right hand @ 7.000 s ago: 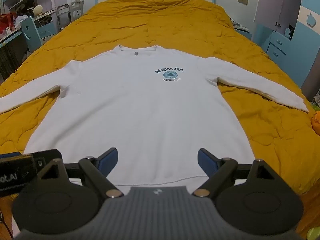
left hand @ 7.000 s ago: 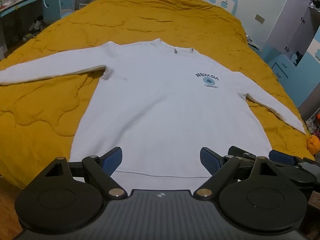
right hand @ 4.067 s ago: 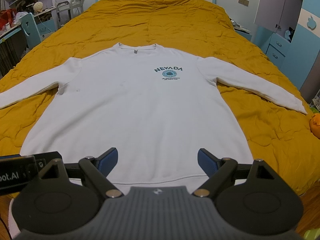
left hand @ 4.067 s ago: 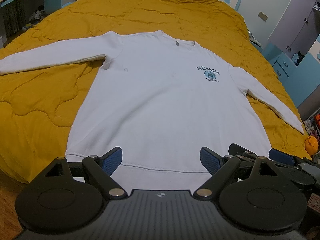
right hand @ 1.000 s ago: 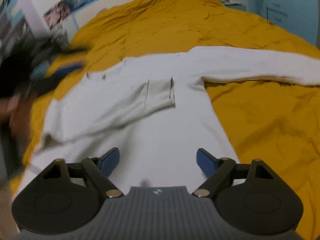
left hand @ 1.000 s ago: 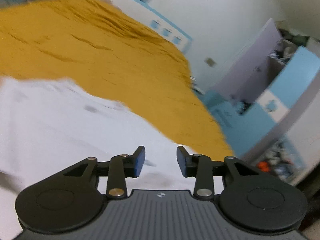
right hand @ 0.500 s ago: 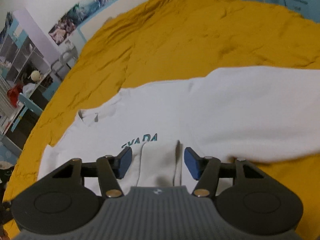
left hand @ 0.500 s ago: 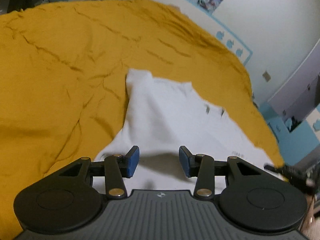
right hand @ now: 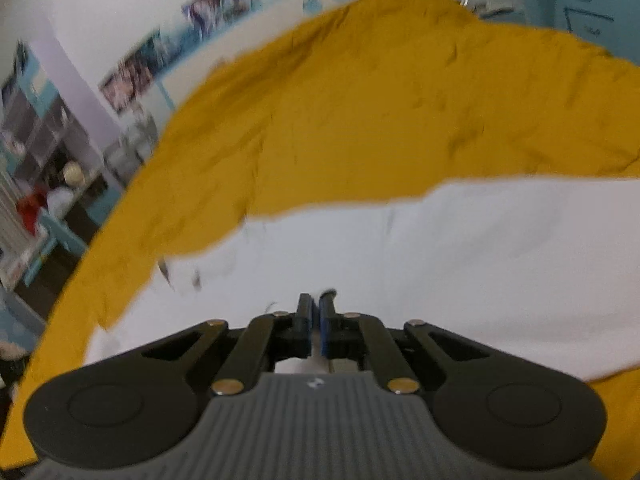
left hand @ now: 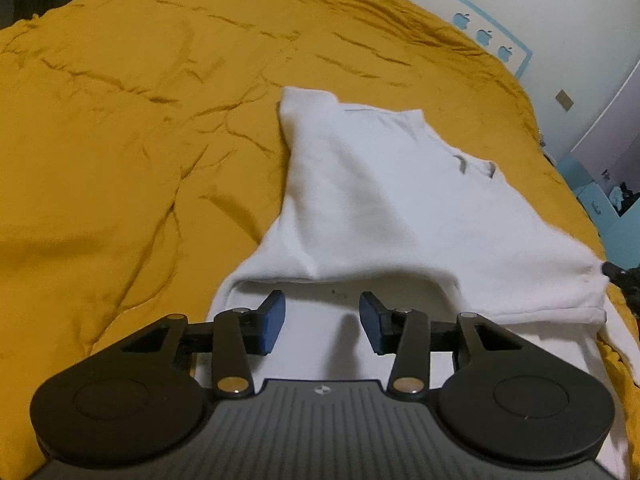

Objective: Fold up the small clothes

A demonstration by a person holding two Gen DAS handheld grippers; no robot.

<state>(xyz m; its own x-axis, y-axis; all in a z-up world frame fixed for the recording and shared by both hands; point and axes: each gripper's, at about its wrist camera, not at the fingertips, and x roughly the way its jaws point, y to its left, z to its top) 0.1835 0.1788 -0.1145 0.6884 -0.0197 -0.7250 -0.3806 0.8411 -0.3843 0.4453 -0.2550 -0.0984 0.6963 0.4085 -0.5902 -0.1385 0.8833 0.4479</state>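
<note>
A white sweatshirt (left hand: 400,200) lies on the yellow quilt (left hand: 120,120), its collar (left hand: 476,166) toward the headboard. One sleeve (left hand: 520,280) is folded across the body and ends at the right edge of the left wrist view. My left gripper (left hand: 322,320) hovers low over the sweatshirt's side. It is open, with fabric lying under the gap and nothing pinched. My right gripper (right hand: 318,320) is shut, with a thin strip of white fabric between its pads. The right wrist view is blurred, and there the sweatshirt (right hand: 460,260) fills the area ahead.
The yellow quilt (right hand: 360,100) covers the whole bed around the garment. A blue headboard with apple shapes (left hand: 484,36) stands at the far end. Blue cabinets (left hand: 592,196) stand beside the bed, and shelves and a desk (right hand: 40,184) are on the other side.
The right jaws went from wide apart to shut on the white fabric as that gripper moved in low. The left gripper swung across and sank toward the sweatshirt's side. One sleeve now lies folded across the body.
</note>
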